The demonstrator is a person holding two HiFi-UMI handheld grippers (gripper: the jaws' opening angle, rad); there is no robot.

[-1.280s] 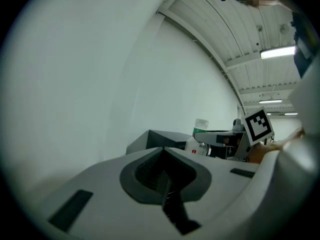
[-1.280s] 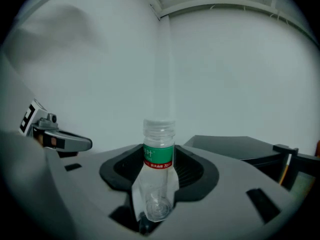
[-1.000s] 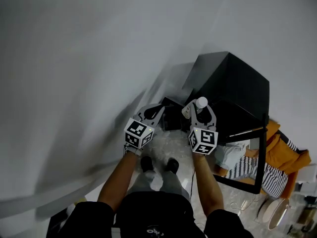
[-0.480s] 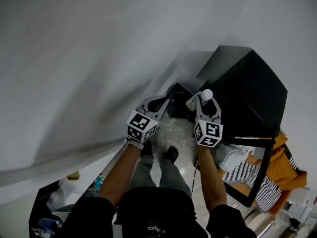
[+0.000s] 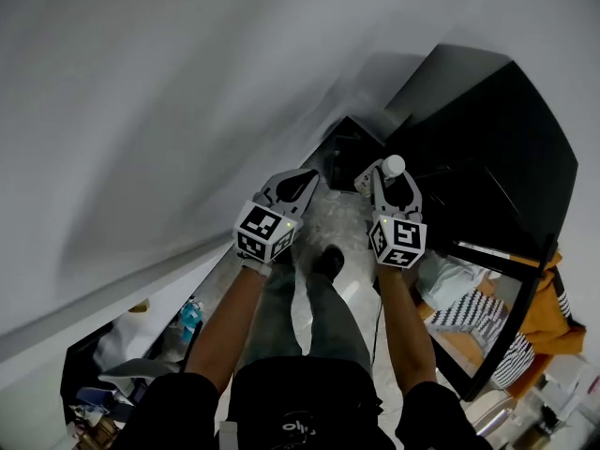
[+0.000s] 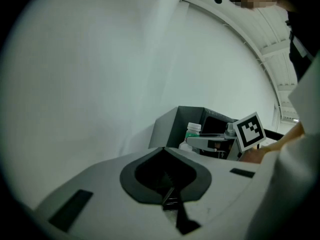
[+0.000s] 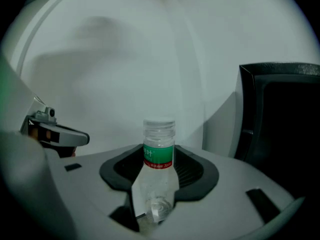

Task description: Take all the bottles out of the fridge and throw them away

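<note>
In the right gripper view a clear plastic bottle (image 7: 159,156) with a green label and white cap stands upright between the jaws of my right gripper (image 7: 159,149), which is shut on it. The head view shows its white cap (image 5: 393,165) above the right gripper (image 5: 386,172). My left gripper (image 5: 309,172) is beside it on the left, level with it. Its tips meet with nothing between them (image 6: 163,149). Ahead of both sits a dark open box (image 5: 352,148), also seen past the bottle (image 6: 192,131) in the left gripper view.
A white wall (image 5: 187,111) fills the left. A tall black cabinet (image 5: 487,139) stands at the right, with orange and striped cloth (image 5: 469,312) below it. Cluttered items (image 5: 178,322) lie at the lower left. The person's feet (image 5: 328,261) are on the pale floor.
Both grippers have sunk together, the right one still carrying the bottle. The dark box and black cabinet now sit closer ahead, and clutter has come into view at the lower left.
</note>
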